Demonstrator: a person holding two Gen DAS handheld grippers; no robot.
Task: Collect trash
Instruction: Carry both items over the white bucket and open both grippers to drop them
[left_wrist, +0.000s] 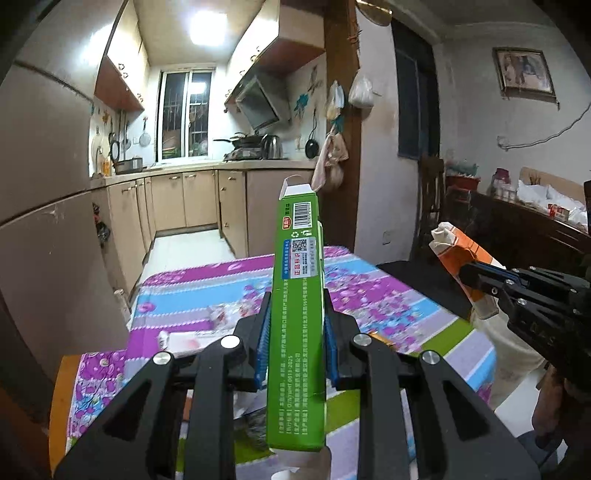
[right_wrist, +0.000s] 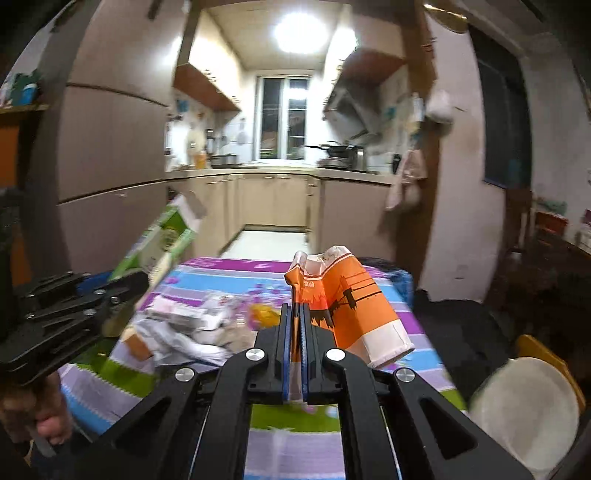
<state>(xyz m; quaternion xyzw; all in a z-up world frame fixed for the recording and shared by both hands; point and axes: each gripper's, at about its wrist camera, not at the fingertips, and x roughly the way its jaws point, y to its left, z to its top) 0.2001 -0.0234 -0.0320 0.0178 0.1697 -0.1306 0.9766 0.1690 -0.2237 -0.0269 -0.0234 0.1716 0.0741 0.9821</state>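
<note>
My left gripper (left_wrist: 297, 306) is shut on a long green cardboard box (left_wrist: 297, 295) and holds it upright above the table; the box (right_wrist: 164, 240) and the left gripper (right_wrist: 122, 291) also show at the left of the right wrist view. My right gripper (right_wrist: 295, 314) is shut on a crumpled orange and white paper bag (right_wrist: 351, 299), held above the table. The bag (left_wrist: 461, 258) and the right gripper (left_wrist: 476, 277) show at the right of the left wrist view. More trash (right_wrist: 192, 328), wrappers and paper, lies on the table.
The table has a floral purple, blue and green cloth (left_wrist: 388, 295). A dark bin bag (right_wrist: 454, 332) stands right of the table, by a white round stool (right_wrist: 524, 410). A kitchen with cabinets lies beyond. A dark sideboard (left_wrist: 524, 225) is at the right.
</note>
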